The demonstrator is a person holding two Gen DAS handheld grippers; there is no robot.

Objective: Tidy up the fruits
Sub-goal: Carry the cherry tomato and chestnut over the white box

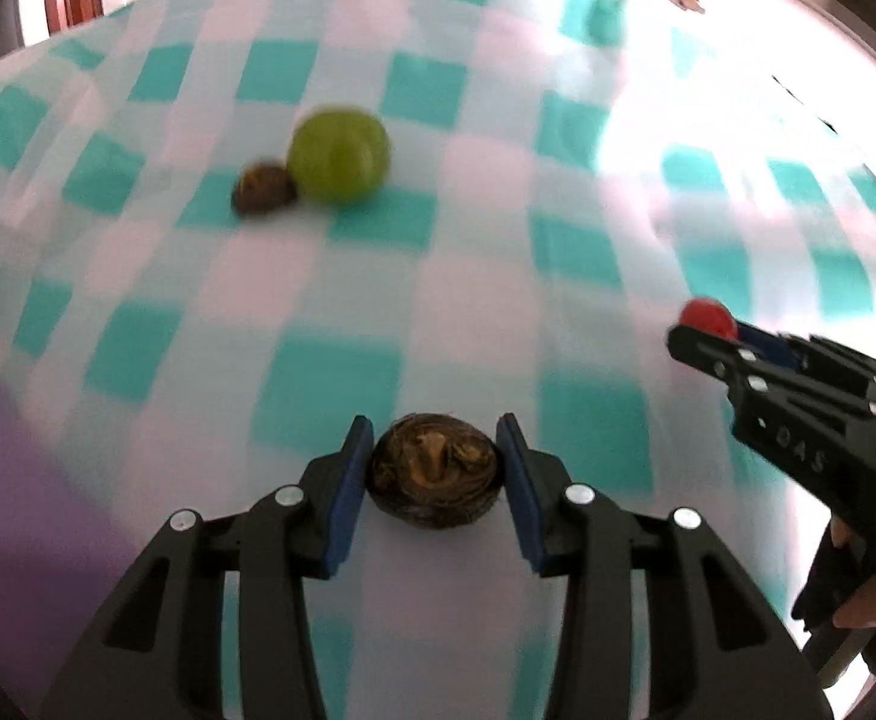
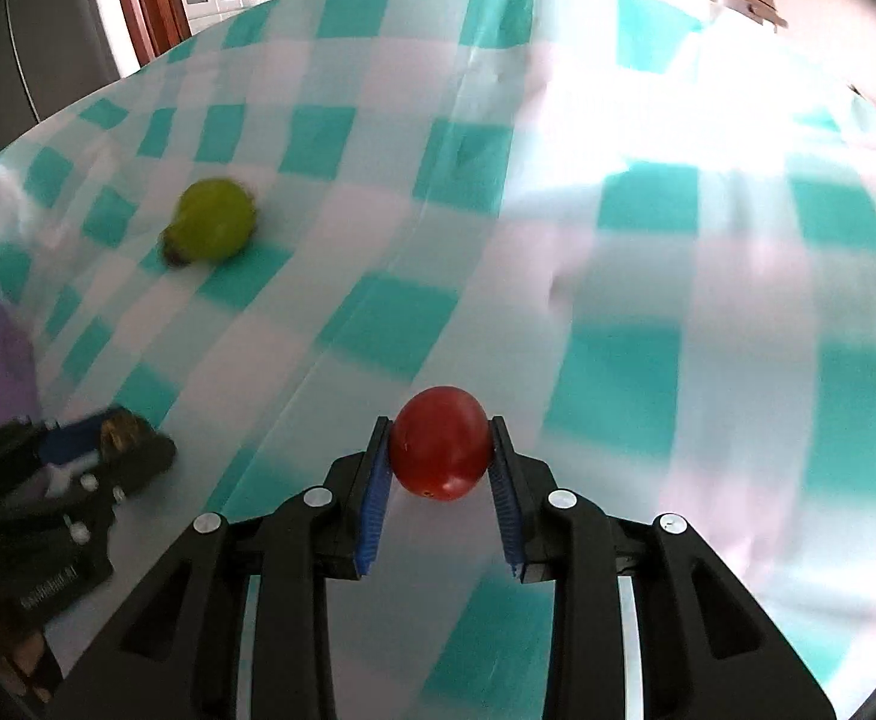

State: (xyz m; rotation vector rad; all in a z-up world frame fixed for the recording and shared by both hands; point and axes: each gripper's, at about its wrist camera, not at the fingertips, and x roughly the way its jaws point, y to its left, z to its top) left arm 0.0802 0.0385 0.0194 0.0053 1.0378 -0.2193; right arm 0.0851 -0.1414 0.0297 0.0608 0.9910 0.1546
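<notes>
Teal-and-white checked cloth (image 1: 342, 384) covers the desk across both views, creased, bright glare at its right side.

Your left gripper (image 1: 436, 468): blue-padded fingers (image 1: 347, 480) pressed to both sides of a brown wrinkled fruit (image 1: 435, 471); the grip looks firm. It sits low and near in your left wrist view. From the right wrist view the same gripper (image 2: 120, 441) shows at the left edge, blurred, the brown fruit (image 2: 115, 432) just visible at its tip.

Your right gripper (image 2: 440, 450): fingers (image 2: 374, 504) closed on a red tomato-like fruit (image 2: 440, 443), pads touching both flanks. In the left wrist view it enters from the right, the red fruit (image 1: 707, 318) at its tip.

Green round fruit (image 1: 339, 156) lies on the cloth, well ahead of both grippers. A second small brown fruit (image 1: 263, 188) lies touching its left side. Right wrist view shows the green one (image 2: 215, 227) blurred, the brown one (image 2: 173, 253) peeking at its lower left.
</notes>
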